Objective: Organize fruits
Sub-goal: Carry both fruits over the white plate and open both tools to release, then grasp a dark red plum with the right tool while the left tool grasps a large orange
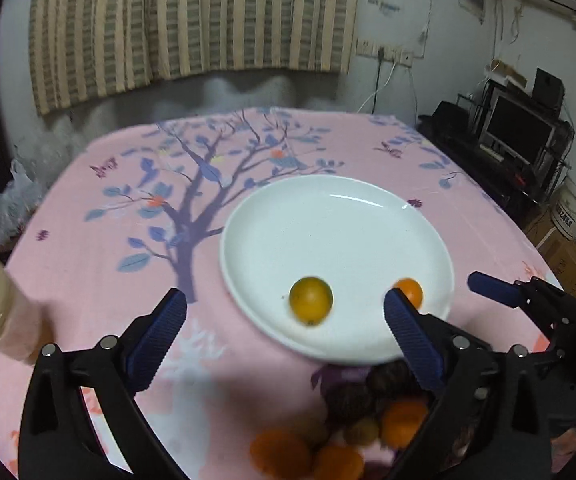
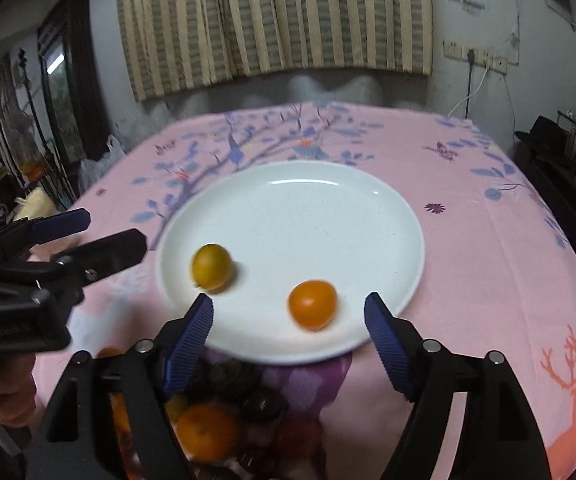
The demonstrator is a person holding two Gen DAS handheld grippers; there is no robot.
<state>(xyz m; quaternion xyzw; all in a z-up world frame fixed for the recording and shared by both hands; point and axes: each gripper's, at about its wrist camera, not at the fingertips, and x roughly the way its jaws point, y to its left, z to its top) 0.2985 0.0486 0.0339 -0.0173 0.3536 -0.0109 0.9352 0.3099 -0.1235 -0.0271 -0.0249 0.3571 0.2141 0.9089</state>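
On white plate (image 2: 368, 216): two oranges (image 2: 312, 305).

Two fruits (image 2: 212, 267) (image 2: 312, 305) on plate (image 2: 388, 216) near its front rim — fruit pile (image 2: 208, 432) on table just before the plate.

The left gripper (image 1: 286, 314) pointed forward and down with its jaws spread wide and nothing between its blue ribbed pads (image 1: 156, 340). The right gripper (image 2: 288, 322) stood just beside it, angled down the same way, its jaws also apart and gripping nothing. In the right wrist view the left gripper showed at the left edge, fingers parted. In the left wrist view one blue finger of the right gripper reached in from the right.
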